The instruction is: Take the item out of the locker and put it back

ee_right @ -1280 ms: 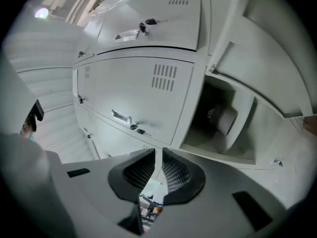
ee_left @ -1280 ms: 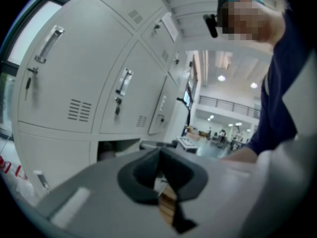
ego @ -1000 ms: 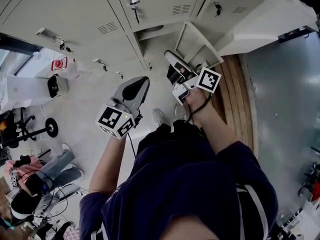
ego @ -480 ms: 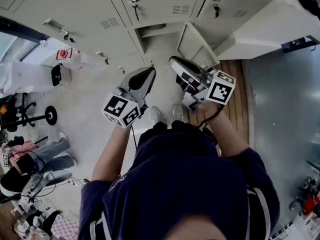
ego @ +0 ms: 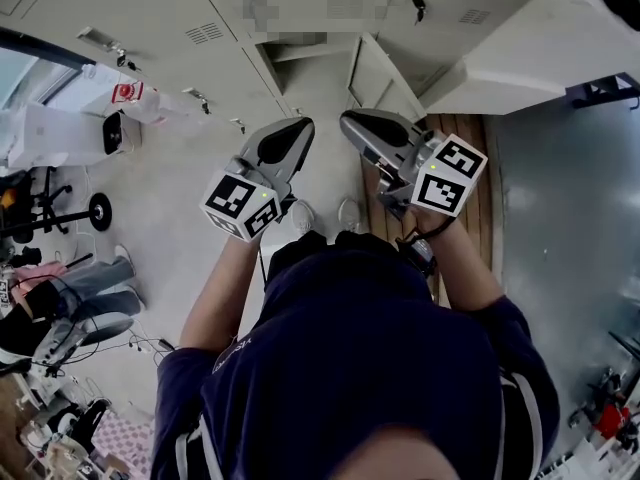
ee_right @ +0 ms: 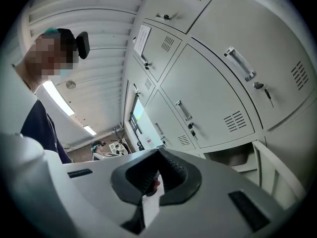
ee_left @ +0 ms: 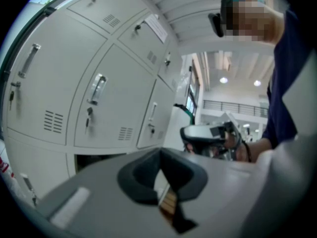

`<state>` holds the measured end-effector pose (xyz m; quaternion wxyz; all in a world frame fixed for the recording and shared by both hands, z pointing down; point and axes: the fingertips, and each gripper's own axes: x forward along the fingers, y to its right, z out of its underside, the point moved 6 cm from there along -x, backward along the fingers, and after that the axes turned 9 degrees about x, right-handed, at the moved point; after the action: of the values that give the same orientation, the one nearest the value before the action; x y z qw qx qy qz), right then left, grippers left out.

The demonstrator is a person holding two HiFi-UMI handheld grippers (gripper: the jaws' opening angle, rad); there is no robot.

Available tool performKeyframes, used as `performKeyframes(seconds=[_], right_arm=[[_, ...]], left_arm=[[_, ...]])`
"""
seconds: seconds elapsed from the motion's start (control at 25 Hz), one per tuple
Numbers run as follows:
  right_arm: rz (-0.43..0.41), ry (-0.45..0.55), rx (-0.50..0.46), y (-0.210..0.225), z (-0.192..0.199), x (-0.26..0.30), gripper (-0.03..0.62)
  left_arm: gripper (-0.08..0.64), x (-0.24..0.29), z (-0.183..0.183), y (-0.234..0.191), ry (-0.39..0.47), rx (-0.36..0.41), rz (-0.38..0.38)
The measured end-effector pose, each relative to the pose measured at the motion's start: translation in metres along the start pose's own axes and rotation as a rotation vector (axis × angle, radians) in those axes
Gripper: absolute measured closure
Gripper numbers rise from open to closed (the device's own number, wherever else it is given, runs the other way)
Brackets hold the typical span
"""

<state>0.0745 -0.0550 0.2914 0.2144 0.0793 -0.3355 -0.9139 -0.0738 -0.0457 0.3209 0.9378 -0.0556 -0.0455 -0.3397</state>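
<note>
A wall of grey lockers fills the top of the head view. One low locker [ego: 310, 50] stands open, its door [ego: 378, 80] swung out to the right. In the right gripper view a pale shape [ee_right: 237, 158] lies inside that compartment, and I cannot tell what it is. My left gripper [ego: 288, 136] and right gripper [ego: 362, 128] are held side by side in front of the locker, apart from it. The left gripper [ee_left: 160, 151] has its jaws meeting at the tips with nothing gripped. The right gripper [ee_right: 158, 151] is shut and empty, and also appears in the left gripper view [ee_left: 205, 133].
A wooden strip [ego: 468, 133] runs along the floor right of the open door, beside a grey panel [ego: 570, 218]. On the left floor are a white device [ego: 115, 133], a red-labelled bottle [ego: 128, 92] and a wheeled stand [ego: 60, 218]. My shoes [ego: 300, 216] are below the grippers.
The right gripper has come away from the open locker door, risen and rolled, so its marker cube now faces up. The left gripper has moved up and right, closer to the right one.
</note>
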Motion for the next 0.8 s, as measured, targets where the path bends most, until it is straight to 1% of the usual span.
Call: performKeyframes(seconds=[0.12,0.24,0.56,0.8], right_arm=[[0.013,-0.024,-0.051,-0.001,-0.001,-0.011,0.584],[0.019,-0.037,-0.073,0.001,-0.002,-0.021,0.584],[0.027,-0.035,-0.071,0.006,0.001,-0.036,0.584],[0.024,-0.039,-0.065,0.010,0.001,-0.038,0.584]], left_arm=[[0.557,0.007,-0.004,0.009,0.001,0.008,0.001],[0.557,0.013,-0.007,0.016,-0.001,0.018,0.001],[0.557,0.017,-0.010,0.028,-0.009,0.028,-0.006],[0.557,0.017,-0.011,0.029,-0.010,0.030,-0.018]])
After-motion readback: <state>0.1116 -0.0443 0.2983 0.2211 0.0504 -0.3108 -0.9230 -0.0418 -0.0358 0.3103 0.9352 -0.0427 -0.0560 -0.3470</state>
